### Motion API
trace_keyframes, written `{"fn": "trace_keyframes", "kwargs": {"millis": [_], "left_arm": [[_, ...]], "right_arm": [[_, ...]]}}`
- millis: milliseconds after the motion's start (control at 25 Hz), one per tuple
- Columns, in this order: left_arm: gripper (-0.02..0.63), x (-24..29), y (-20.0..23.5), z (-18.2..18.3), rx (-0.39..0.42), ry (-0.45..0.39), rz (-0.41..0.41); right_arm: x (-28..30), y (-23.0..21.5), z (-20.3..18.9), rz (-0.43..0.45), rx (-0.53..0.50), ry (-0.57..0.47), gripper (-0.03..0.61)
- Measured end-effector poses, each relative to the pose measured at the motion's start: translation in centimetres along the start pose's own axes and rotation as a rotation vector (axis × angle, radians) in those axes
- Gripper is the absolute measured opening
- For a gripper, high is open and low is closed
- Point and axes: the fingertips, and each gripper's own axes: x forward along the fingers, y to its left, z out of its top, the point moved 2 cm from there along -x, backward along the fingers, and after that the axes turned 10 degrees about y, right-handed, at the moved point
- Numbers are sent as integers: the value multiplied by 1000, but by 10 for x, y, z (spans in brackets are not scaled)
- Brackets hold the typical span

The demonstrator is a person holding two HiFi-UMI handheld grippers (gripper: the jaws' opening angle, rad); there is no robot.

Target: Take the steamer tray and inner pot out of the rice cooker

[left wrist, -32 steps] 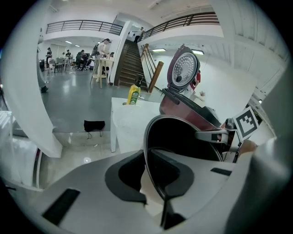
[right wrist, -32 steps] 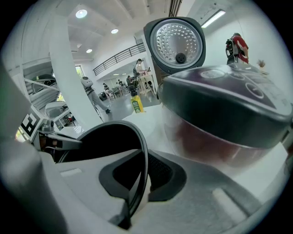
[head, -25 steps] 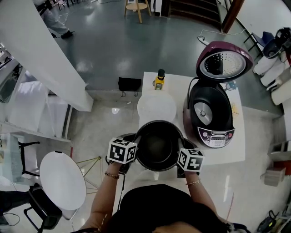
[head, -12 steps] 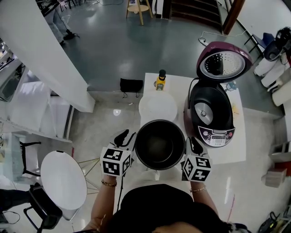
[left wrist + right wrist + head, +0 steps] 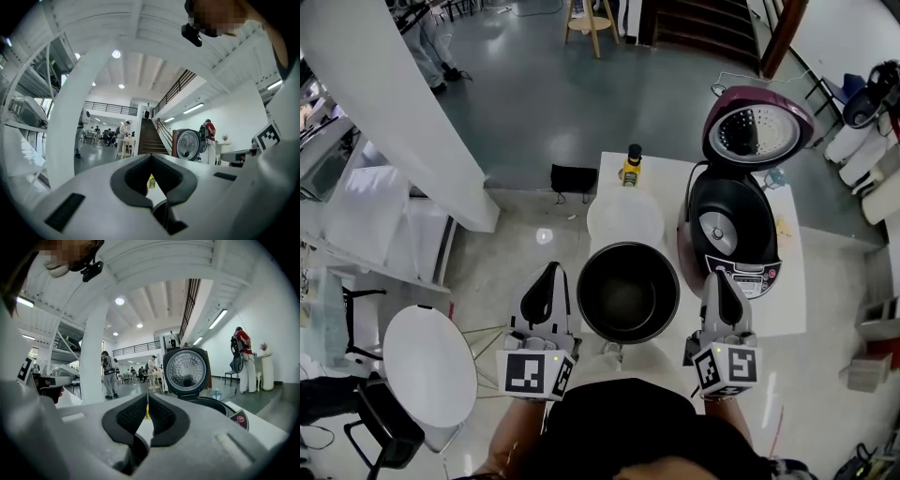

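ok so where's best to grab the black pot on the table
Probably its thin rim: left gripper on the left side, right gripper on the right, jaws down over the edge. The pot sits upright, mouth up, its round wall likely too wide to pinch.

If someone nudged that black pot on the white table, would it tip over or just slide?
The inner pot looks wide and empty, standing upright on the table, so a nudge would probably slide it rather than tip it. It seems to be rigid metal, unlikely to flex. Its glossy wall may be slippery to pinch.
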Motion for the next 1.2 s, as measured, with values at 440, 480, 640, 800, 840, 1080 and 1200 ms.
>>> {"fn": "trace_keyframes", "kwargs": {"millis": [440, 480, 640, 800, 840, 1080, 1200], "left_arm": [[5, -15, -17, -6, 32, 9, 38], [4, -15, -17, -7, 29, 12, 40], [3, -14, -16, -12, 6, 27, 44], [5, -12, -16, -12, 9, 39, 43], [4, -11, -16, -12, 11, 39, 41], [4, -5, -17, -18, 34, 66, 48], [5, -5, -15, -21, 29, 82, 50]], "right_arm": [[-13, 19, 14, 113, -46, -63, 6], [-14, 19, 13, 115, -45, -63, 6], [-15, 16, 10, 116, -34, -61, 6], [-14, 11, 7, 103, -15, -38, 6], [-14, 10, 5, 98, -14, -32, 5], [-10, 4, -2, 87, -4, 3, 5], [-10, 3, -7, 75, -9, 25, 5]]}}
